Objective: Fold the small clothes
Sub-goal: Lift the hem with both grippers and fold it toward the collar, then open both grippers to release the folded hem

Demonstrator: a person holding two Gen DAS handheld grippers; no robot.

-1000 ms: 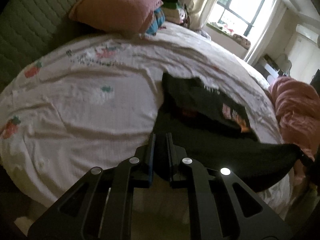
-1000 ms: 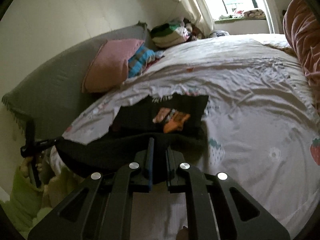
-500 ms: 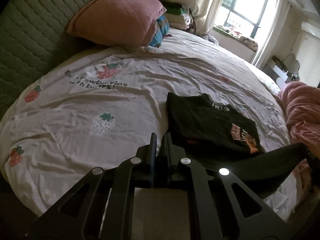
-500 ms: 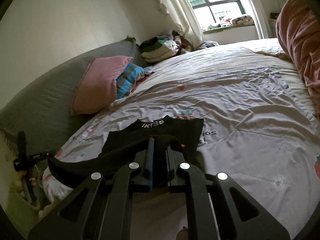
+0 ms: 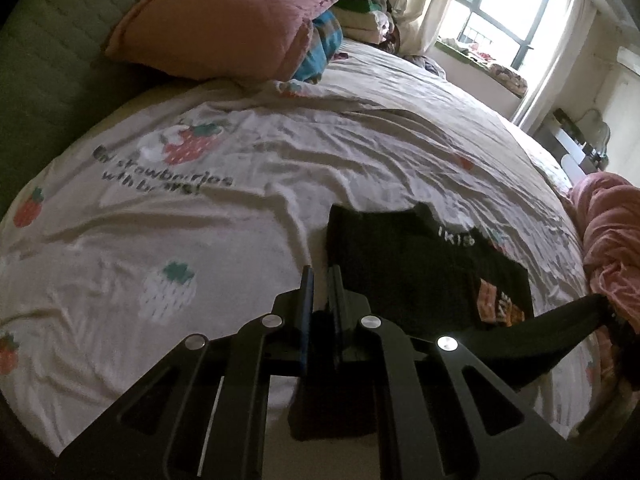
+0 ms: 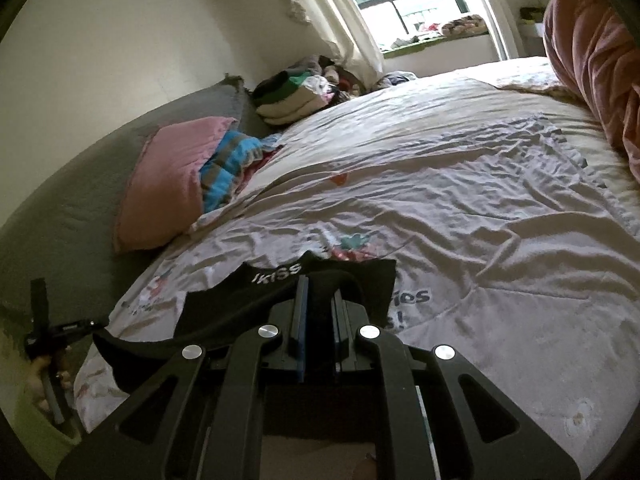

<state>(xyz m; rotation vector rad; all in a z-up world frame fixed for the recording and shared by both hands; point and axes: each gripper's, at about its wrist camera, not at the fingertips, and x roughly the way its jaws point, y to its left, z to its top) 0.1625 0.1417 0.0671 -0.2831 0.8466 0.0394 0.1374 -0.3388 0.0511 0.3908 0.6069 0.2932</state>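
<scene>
A small black garment (image 5: 404,264) with white lettering and an orange print lies near the front edge of the bed. My left gripper (image 5: 322,280) is shut on the garment's near left corner. My right gripper (image 6: 320,288) is shut on its near right corner. The near hem hangs stretched between the two grippers, lifted above the rest of the garment (image 6: 360,284). The right gripper shows at the right edge of the left wrist view (image 5: 612,316), and the left gripper shows at the left edge of the right wrist view (image 6: 52,332).
The bed sheet (image 5: 224,216) has strawberry prints and is wrinkled. A pink pillow (image 5: 224,24) and striped blue cloth (image 5: 324,44) lie against the grey headboard (image 6: 72,200). Folded clothes (image 6: 296,96) are stacked by the window. A pink blanket (image 5: 612,232) is heaped at the right.
Both grippers have carried the near hem forward and lower over the garment. The orange print, visible in the right wrist view a second ago, is now covered by the lifted hem.
</scene>
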